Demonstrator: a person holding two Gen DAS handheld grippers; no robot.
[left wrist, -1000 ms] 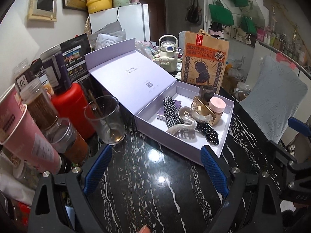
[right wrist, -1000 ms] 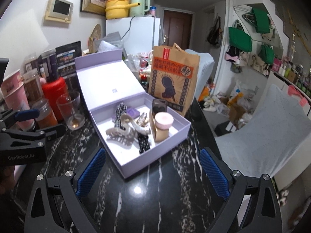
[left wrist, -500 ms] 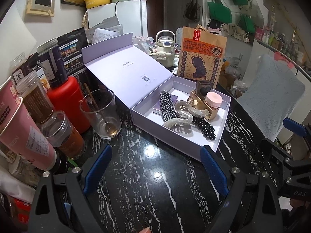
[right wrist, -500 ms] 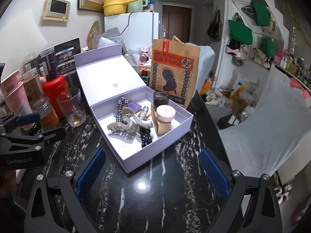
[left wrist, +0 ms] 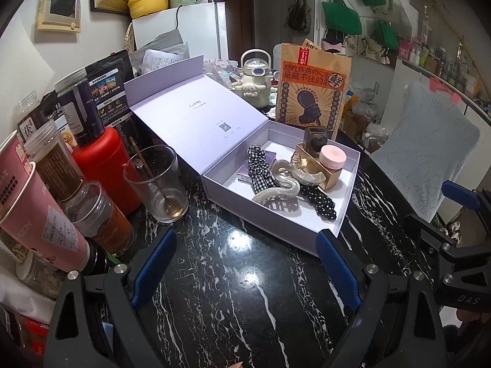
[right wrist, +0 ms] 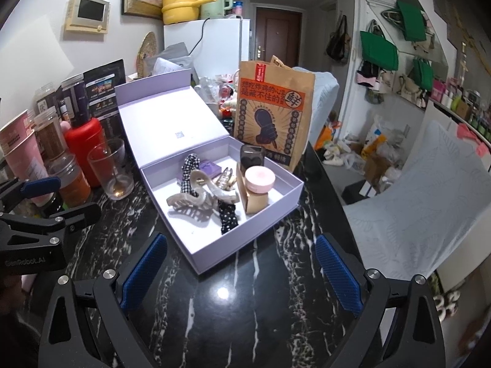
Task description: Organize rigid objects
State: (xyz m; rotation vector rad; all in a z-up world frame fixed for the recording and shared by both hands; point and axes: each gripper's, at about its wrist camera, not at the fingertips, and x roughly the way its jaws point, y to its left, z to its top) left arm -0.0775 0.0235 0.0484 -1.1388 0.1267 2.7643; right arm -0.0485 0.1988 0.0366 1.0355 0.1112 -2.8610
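An open lilac box sits on the black marble table, its lid leaning back to the left. Inside lie a large translucent hair claw, a gingham scrunchie, a polka-dot scrunchie, a small purple box and a gold box with a pink jar on top. My left gripper hovers open just in front of the box, nothing between its fingers. My right gripper is open too, short of the box's near corner.
Left of the box stand a drinking glass, a red bottle, several jars and a pink cup. A brown paper bag rises behind the box. A pale cushioned chair is beyond the table's right edge.
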